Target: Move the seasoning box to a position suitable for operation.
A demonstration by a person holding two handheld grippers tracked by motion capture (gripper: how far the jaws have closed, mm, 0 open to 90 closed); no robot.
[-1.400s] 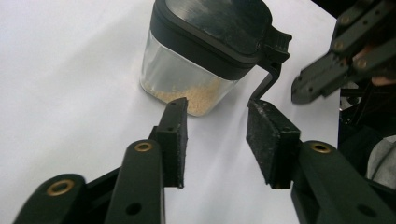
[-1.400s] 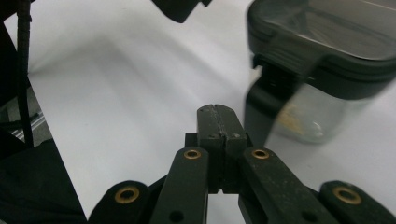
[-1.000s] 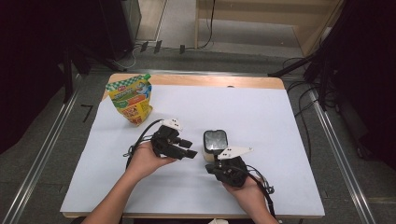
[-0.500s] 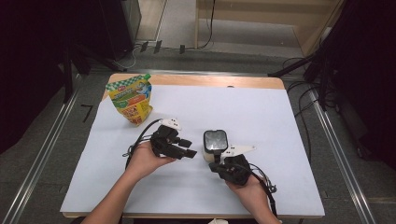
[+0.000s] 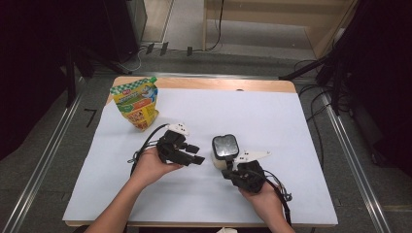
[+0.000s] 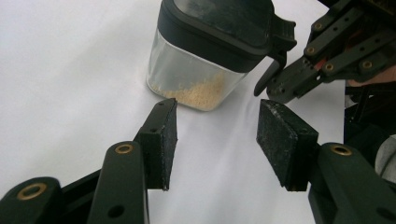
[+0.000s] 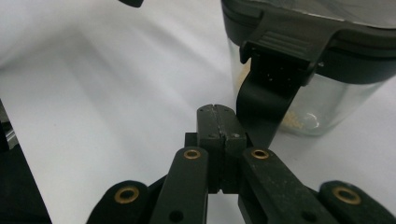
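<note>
Now | left gripper (image 6: 217, 140): 2 jaws spread wide, gripping nothing, container (image 6: 205, 70) standing just ahead of them | right gripper (image 7: 218, 123): jaws pressed together, empty, tips sitting just beside lid latch (image 7: 275, 60) | advice: steadying the body first, then prying the latch slowly.

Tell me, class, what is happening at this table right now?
A person holds a gripper in each hand over a white-covered table. The right gripper, jaws pressed together, sits right at the hanging latch of a clear container with a dark lid, which holds a little pale granular stuff at the bottom. Whether it touches the latch is hard to tell. The left gripper, jaws apart and holding nothing, points at the container from its other side. A colourful pouch stands untouched at the far left.
</note>
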